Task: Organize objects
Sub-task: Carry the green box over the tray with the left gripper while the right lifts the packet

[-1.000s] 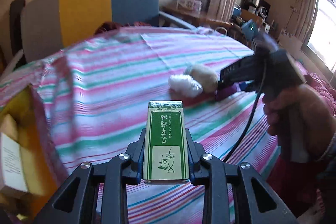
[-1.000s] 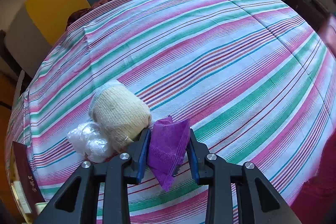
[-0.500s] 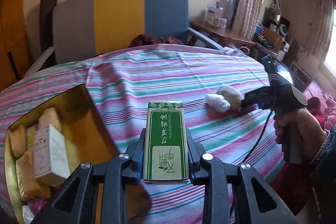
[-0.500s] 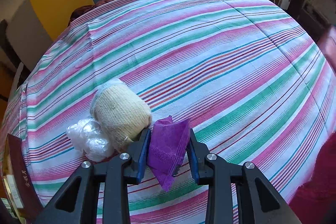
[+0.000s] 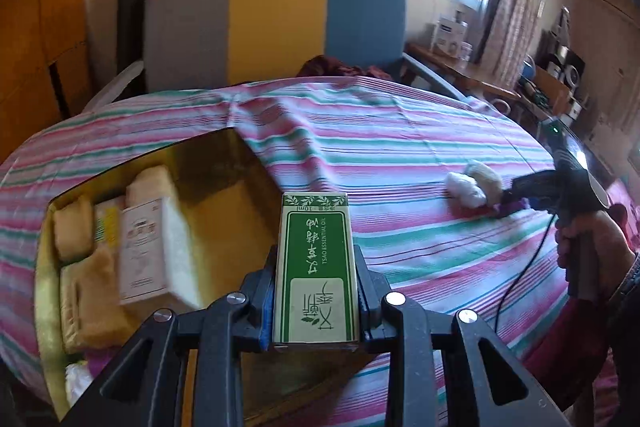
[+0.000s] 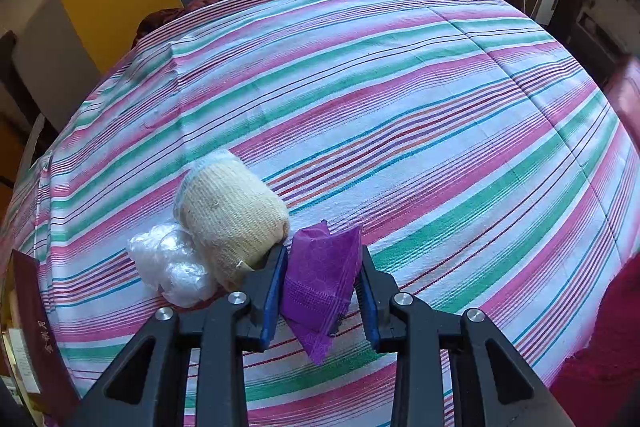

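Green carton (image 5: 316, 267) reading "TSAO ESSENTIAL OIL", perhaps "10ml", clamped in left fingers (image 5: 269, 291), right fingers (image 6: 276, 283) pinching purple pouch (image 6: 320, 283)

Green-and-cream carton (image 5: 316, 267); purple pouch (image 6: 320, 283); cream bandage roll (image 6: 230, 215); tablecloth (image 6: 400, 107) striped pink, green, white; at nine o'clock, a seemingly gold-lined box (image 5: 224, 211).

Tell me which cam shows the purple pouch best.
Right wrist view: the purple pouch fills the foreground, clamped in the right tongs. The left wrist view shows only a distant purple sliver beneath those tongs.
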Available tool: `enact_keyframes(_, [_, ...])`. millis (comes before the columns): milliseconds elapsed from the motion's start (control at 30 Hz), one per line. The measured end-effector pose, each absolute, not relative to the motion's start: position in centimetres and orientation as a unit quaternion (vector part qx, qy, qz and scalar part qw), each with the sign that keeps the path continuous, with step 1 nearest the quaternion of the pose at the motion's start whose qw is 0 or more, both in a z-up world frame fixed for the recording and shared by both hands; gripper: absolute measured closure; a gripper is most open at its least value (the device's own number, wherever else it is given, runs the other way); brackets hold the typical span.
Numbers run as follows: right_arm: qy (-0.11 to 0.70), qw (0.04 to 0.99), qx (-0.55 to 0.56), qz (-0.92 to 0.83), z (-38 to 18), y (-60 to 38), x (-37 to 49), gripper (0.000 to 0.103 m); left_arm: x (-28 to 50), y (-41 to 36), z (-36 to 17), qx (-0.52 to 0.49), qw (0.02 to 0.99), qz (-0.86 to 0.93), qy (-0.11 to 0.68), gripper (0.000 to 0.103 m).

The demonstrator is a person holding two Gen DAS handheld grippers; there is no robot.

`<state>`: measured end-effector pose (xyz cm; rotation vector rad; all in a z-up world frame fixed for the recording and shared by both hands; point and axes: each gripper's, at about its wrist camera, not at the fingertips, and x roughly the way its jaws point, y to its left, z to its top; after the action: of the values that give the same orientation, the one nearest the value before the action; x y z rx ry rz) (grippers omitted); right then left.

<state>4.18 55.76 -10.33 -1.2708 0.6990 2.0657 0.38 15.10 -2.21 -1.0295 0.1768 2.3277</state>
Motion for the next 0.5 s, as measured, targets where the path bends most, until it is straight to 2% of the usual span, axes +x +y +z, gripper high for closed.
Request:
enact_keyframes(267, [0.253, 0.305, -0.481, 0.782, -10.2, 55.5, 4.1, 0.071, -1.9, 5.3, -2.0, -0.409, 0.231, 0.882, -0.026, 0.073])
enact_keyframes(500, [0.248, 0.304, -0.483, 0.783, -10.1, 55.4, 4.1, 0.072, -1.5, 1.2, -2.5, -0.420, 0.230, 0.877, -0.046, 0.073])
